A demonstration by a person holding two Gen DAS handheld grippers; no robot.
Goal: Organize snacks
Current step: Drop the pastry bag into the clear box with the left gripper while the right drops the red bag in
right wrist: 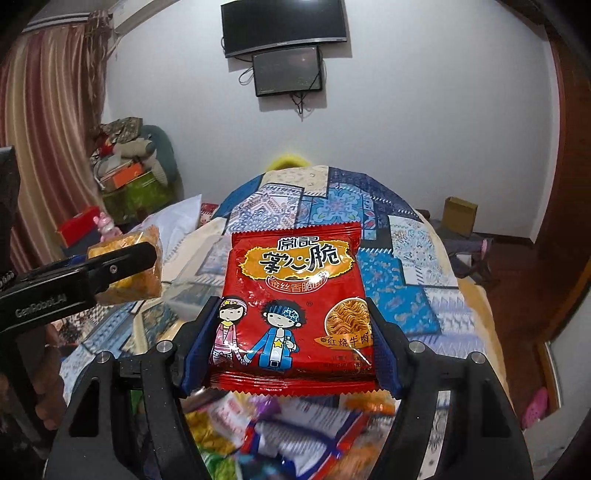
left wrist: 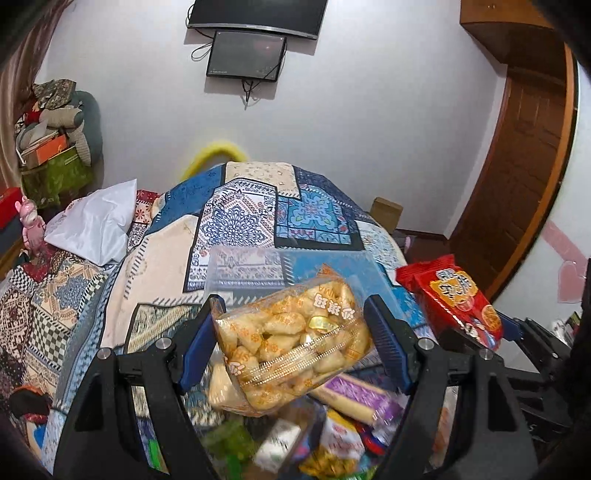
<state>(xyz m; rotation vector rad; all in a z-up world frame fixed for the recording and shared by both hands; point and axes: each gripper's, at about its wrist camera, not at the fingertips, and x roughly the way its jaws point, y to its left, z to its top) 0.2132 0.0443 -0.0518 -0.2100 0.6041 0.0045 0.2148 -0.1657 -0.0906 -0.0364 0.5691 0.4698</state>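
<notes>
Nearest the lenses, blurred under both grippers: a loose heap of snack packets (left wrist: 332, 435), among them a purple-and-cream wrapper (left wrist: 354, 397), a green packet (left wrist: 229, 439) and a small white one. Just above the heap, left gripper (left wrist: 295, 332) clamped on a clear bag of golden puffed rice snacks (left wrist: 291, 343), blue pads pressed to both sides, bag tilted with its printed top end up and to the right, orange flower marks and a gold zigzag band across the film, lumpy pale-yellow pieces visible through it. Beside it on the right, right gripper (right wrist: 291, 347) closed on a red instant-noodle snack packet (right wrist: 293, 302), held upright and facing the camera, serrated seals at top and bottom, large Chinese lettering on a yellow burst, two cartoon children in the lower half, a picture of fried noodles at the right edge. Both packets lifted clear of the heap, near each other but apart. Behind them, a transparent plastic box (left wrist: 280, 269) resting on the bed (left wrist: 251, 214), its patchwork cover in blue and cream. Farther left, a white pillow (left wrist: 96, 221) and a pile of bags and boxes (left wrist: 51, 147) by the curtain. On the far wall, two dark screens (left wrist: 255, 33), one below the other; at right, a brown wooden door (left wrist: 524, 166).
</notes>
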